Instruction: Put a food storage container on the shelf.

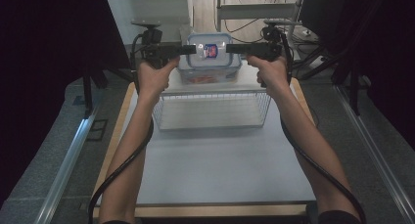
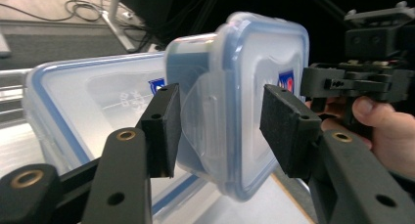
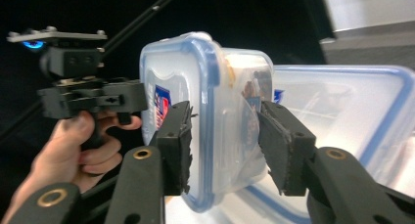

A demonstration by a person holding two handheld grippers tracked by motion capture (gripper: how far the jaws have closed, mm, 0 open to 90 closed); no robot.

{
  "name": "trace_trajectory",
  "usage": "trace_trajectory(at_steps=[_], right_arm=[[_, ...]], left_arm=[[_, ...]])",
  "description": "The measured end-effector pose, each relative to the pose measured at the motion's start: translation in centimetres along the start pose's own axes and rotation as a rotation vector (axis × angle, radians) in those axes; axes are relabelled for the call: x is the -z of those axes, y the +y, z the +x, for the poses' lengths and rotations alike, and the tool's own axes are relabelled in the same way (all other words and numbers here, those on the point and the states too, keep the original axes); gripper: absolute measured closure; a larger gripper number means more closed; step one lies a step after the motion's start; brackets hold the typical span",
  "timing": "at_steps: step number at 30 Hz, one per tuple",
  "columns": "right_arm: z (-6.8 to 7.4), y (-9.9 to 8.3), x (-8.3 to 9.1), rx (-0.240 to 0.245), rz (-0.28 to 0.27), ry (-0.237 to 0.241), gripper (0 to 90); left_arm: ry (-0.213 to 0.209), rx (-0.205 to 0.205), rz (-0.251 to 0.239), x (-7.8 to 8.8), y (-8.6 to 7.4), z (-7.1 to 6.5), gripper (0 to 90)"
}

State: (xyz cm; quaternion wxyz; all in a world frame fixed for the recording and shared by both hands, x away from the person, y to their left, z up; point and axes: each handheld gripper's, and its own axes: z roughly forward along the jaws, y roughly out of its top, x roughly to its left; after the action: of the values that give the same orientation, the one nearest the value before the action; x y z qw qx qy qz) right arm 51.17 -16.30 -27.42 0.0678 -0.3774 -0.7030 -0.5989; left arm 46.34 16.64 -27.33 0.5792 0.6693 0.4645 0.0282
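High view is showing both tongs, left (image 1: pixel 192 49) and right (image 1: pixel 230 48), clamping a small box (image 1: pixel 210 52) at nine and three o'clock. Its slick, stiff plastic is probably wanting firm grips at the lid rim.

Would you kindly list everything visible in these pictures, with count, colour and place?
small lidded container: one, clear with blue-trimmed lid, held up between both grippers above the large one
large lidded container: one, clear with blue-trimmed lid, on the table behind the basket
wire basket: one, white, mid-table
table: one, white top with wood edge
left gripper: one, black, jaws astride the small container's left end
right gripper: one, black, at its right end
forearms: two, from the bottom edge
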Motion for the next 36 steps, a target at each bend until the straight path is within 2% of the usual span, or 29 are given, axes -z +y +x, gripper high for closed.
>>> trace_trajectory(at_steps=[2,4,5,7,10,13,16,19,22,23,26,29,32,36], right_arm=[[0.1,0.0,-0.2,0.039,0.004,-0.052,53.7],[0.1,0.0,-0.5,0.047,0.013,-0.058,52.1],[0.1,0.0,-0.7,0.045,0.014,-0.068,49.9],[0.0,0.0,-0.8,0.033,0.006,-0.072,49.7],[-0.1,-0.1,-0.8,0.023,-0.011,-0.066,50.5],[-0.2,-0.1,-0.8,0.033,-0.017,-0.065,47.9],[0.0,-0.2,-0.7,0.048,-0.029,-0.073,44.8],[0.1,-0.4,-0.3,0.09,-0.038,-0.08,43.2],[0.3,-0.6,0.2,0.134,-0.053,-0.098,43.0],[0.3,-0.7,0.4,0.144,-0.053,-0.107,43.2],[0.5,-1.1,0.9,0.176,-0.061,-0.129,43.6],[0.5,-1.5,1.3,0.2,-0.068,-0.149,46.5],[0.6,-2.1,1.5,0.226,-0.058,-0.165,52.6],[1.1,-2.8,1.3,0.285,-0.033,-0.201,58.6]], left_arm=[[0.022,0.001,0.006,-0.2,0.0,0.0,48.4],[0.03,0.006,0.007,-0.3,0.0,0.2,47.4],[0.048,0.003,0.012,-0.4,0.0,0.3,48.5],[0.035,0.027,0.002,-0.4,-0.1,0.8,46.5],[0.021,0.038,-0.002,-0.5,-0.1,1.1,46.3],[0.043,0.01,-0.004,-0.4,0.0,0.8,45.5],[0.072,-0.034,-0.026,0.0,0.0,0.3,39.7],[0.085,-0.082,-0.044,0.8,-0.5,-0.3,40.9],[0.093,-0.134,-0.064,1.6,-1.4,-0.9,46.5],[0.094,-0.153,-0.069,1.8,-1.9,-1.0,50.9],[0.118,-0.212,-0.066,2.2,-3.1,-1.5,69.7],[0.128,-0.271,-0.042,1.8,-4.3,-1.9,87.4],[0.122,-0.291,-0.01,1.0,-4.7,-1.9,89.8],[0.124,-0.28,0.008,0.0,-5.0,-1.8,89.8]])
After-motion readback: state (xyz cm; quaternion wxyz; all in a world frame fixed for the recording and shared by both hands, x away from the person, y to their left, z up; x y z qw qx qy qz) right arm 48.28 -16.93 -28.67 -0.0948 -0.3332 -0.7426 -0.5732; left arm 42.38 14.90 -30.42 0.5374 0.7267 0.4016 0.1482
